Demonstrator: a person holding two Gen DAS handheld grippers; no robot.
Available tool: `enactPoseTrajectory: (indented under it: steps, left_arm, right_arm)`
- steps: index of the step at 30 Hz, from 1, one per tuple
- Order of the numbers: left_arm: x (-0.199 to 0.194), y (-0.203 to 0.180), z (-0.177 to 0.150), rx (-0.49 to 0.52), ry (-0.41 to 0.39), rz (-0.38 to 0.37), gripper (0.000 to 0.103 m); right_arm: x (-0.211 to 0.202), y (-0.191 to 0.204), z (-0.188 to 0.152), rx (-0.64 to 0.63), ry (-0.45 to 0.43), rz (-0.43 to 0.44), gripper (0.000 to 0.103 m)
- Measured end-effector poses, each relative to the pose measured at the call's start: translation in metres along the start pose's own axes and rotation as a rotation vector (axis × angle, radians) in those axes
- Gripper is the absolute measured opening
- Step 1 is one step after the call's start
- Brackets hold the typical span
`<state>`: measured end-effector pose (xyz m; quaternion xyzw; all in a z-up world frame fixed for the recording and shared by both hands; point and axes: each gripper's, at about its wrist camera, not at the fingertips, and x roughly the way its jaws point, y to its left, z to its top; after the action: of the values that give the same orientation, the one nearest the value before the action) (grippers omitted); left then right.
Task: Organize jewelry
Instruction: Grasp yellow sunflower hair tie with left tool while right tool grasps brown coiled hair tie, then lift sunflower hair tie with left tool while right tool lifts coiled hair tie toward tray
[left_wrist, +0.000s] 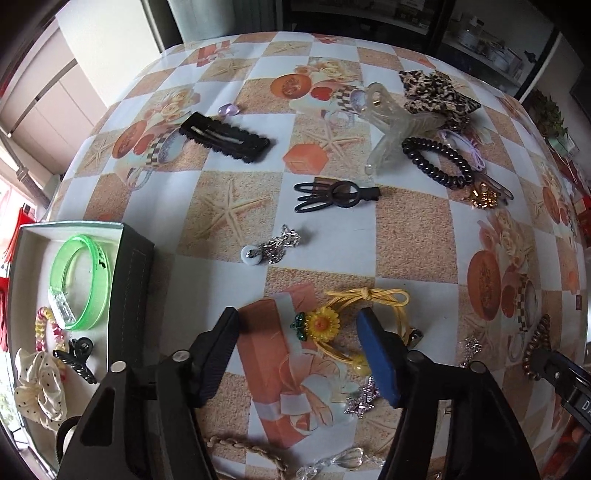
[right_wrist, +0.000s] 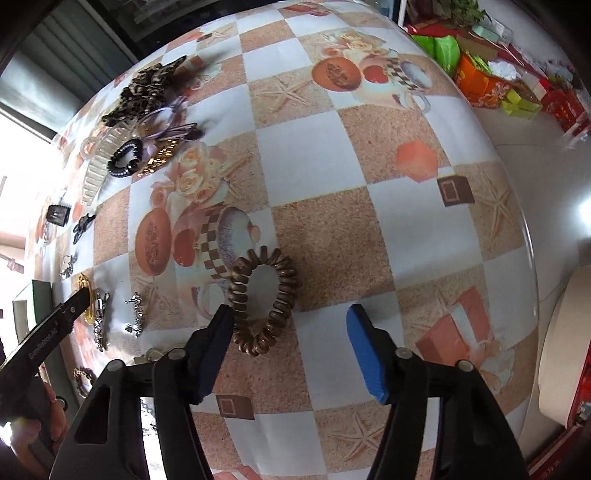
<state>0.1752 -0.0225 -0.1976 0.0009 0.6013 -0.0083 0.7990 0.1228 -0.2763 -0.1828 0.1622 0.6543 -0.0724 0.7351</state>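
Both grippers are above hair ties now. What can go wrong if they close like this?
The left gripper straddles the sunflower hair tie; its blue finger lies over the yellow cord and may pin or snag it. The brown spiral hair tie sits beside the right gripper's black finger, so closing may just push it.

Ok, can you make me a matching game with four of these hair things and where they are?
Things:
1. Sunflower tie
2. Brown coil tie
3. Green bangle
4. Leopard bow

Places:
A. In the box
B. Between the left gripper's fingers
C. Far side of the table, beside the clear claw clip
D. On the table by the right gripper's black finger

Pairs: 1-B, 2-D, 3-A, 4-C
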Motion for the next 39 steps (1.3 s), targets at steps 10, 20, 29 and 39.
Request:
enactPoseTrajectory:
  steps: [10,20,29,39]
  left_arm:
    - [-0.007,-0.013,0.002,0.037,-0.009,-0.040,0.026]
    - [-0.030,0.004,-0.007,0.012,-0.037,-0.103,0.025]
    - [-0.055,0.006,-0.019,0.020,-0.071,-0.147,0.025]
    - [-0.091,0.021,-0.035,0.007,-0.116,-0.181,0.025]
  right_arm:
    - [0.004,0.024,0.003,-0.032,-0.003,0.062,0.012]
    - [-0.013,0.010,-0.010,-0.022,-0.023,0.084,0.012]
    - [-0.032,0.011,-0.019,-0.030,-0.039,0.116,0.012]
    - [-0.052,0.026,-0.031,-0.066,-0.054,0.123,0.012]
